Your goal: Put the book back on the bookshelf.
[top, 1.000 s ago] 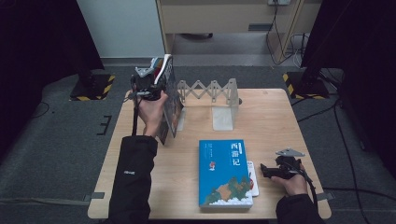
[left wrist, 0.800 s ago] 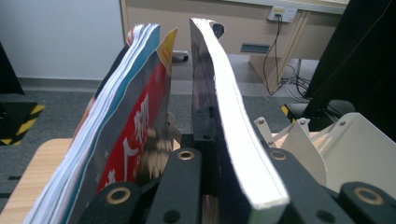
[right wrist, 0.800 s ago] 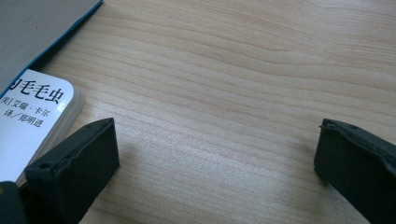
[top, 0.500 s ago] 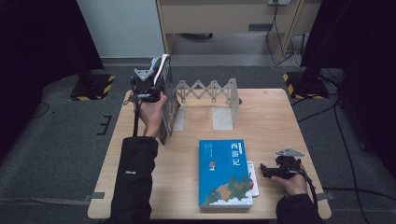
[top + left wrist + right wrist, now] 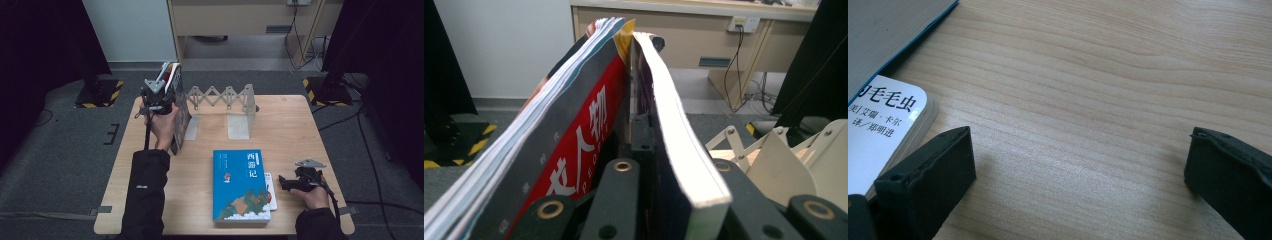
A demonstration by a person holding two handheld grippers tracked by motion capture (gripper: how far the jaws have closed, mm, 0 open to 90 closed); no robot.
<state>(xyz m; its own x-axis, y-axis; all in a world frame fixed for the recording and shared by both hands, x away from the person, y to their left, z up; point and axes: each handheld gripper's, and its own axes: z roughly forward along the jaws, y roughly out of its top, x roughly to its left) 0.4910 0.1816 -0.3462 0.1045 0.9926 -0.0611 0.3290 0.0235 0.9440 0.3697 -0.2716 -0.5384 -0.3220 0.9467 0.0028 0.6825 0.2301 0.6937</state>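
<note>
At table's left | left tongs (image 5: 159, 95) clamp books (image 5: 624, 100) | right tongs (image 5: 1078, 170) wide apart

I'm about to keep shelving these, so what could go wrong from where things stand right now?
1. The left gripper pinches several leaning books at once; loose outer ones might slide out or fan open.
2. The books tilt beside the expanding book rack; pushing them in could shove the rack.
3. The right gripper, jaws open, sits near the blue book and might nudge it.
</note>
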